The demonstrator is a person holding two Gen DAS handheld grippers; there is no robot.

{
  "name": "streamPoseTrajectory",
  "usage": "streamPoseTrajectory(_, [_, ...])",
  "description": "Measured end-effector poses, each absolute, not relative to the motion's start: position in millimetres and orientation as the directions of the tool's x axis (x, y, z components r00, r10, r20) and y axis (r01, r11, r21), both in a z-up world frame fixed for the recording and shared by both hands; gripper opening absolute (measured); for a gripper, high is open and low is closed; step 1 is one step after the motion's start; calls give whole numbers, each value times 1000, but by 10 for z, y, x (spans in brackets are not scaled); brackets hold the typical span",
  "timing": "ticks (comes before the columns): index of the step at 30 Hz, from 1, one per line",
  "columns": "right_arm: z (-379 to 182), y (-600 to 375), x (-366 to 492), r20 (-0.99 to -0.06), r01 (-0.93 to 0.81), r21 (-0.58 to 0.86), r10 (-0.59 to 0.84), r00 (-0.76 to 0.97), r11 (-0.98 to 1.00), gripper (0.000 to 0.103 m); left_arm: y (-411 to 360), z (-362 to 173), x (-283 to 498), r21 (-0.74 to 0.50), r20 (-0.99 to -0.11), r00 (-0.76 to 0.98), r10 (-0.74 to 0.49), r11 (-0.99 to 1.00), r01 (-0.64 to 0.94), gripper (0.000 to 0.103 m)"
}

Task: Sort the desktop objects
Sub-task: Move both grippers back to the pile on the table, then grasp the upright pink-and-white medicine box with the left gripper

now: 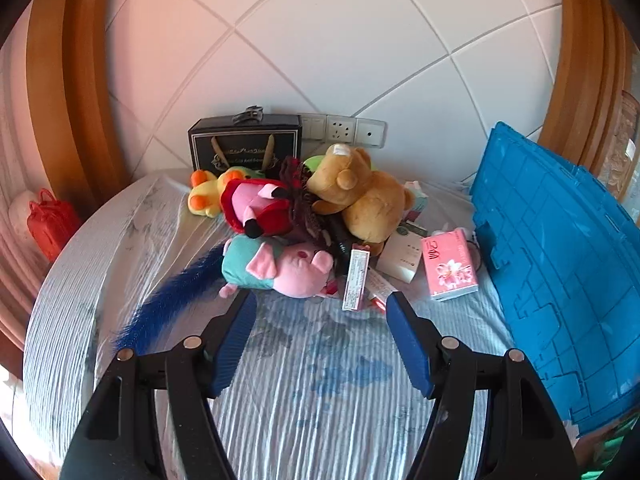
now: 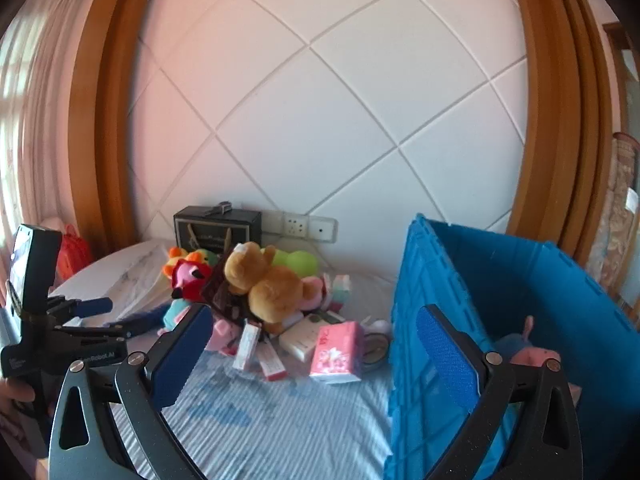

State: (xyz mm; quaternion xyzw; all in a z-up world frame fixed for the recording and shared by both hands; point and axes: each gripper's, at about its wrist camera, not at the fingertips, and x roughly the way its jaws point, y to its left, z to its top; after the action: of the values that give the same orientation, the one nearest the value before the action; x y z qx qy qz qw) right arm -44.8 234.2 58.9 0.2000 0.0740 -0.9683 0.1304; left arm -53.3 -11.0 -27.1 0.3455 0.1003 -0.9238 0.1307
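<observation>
Left gripper (image 1: 320,308): jaws spread, nothing between the blue pads, held above the striped cloth of the table (image 1: 320,400) just short of the pile. Seen from the right wrist view it stands at the far left (image 2: 98,306), carried in a hand whose fingers (image 2: 14,394) show at the frame edge.

Right gripper (image 2: 316,320): jaws likewise spread and empty, straddling the near wall of the blue crate (image 2: 412,380).

Pile, centre of the table:
- pink pig plush (image 1: 298,270) with teal body, lying nearest the left gripper's tips;
- blue feather (image 1: 172,300), running from the pig toward the near left edge;
- narrow pink-and-white carton (image 1: 356,280), lying beside the pig;
- pink tissue pack (image 1: 450,266) with flower print, at the right of the pile, near the crate;
- white box (image 1: 400,256), just behind the tissue pack;
- brown bear plush (image 1: 360,192), on top of the heap;
- red-and-pink plush (image 1: 260,208), left of the bear;
- yellow duck plush (image 1: 206,196), farthest left.

Behind the pile: black gift bag (image 1: 244,144), upright against the wall, beside a row of wall sockets (image 1: 344,130).

Blue crate: right side of the table, open, with a pink-and-blue plush (image 2: 528,350) lying inside.

Red bag (image 1: 50,222): off the table, far left.
</observation>
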Motion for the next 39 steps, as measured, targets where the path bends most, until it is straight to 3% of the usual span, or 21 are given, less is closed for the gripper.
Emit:
streamPoseTrajectory(6, [77, 2147, -992, -515, 297, -57, -226, -827, -953, 103, -220, -726, -870, -83, -691, -705, -161, -951, 298, 66])
streamPoseTrajectory(13, [-620, 2098, -1573, -657, 283, -38, -189, -730, -958, 103, -92, -1385, -1609, -101, -762, -644, -66, -970, 220, 66])
streamPoseTrajectory(23, [-1305, 2205, -2185, -768, 203, 35, -156, -621, -979, 103, 1, -2042, -2524, -98, -809, -587, -16, -982, 162, 66])
streamPoseTrajectory(26, [-1419, 2215, -2292, -783, 197, 46, -157, -602, -979, 103, 19, -2168, -2684, -82, -818, -575, -15, -986, 142, 43])
streamPoseTrajectory(27, [-1455, 2208, -2328, -786, 197, 48, -159, -598, -979, 103, 5, -2217, -2724, -82, -824, -566, -12, -987, 141, 29])
streamPoseTrajectory(39, [-1762, 1805, -2544, -810, 318, 86, -252, -529, -944, 103, -358, -2210, -2024, -139, -828, -560, -20, -961, 240, 28])
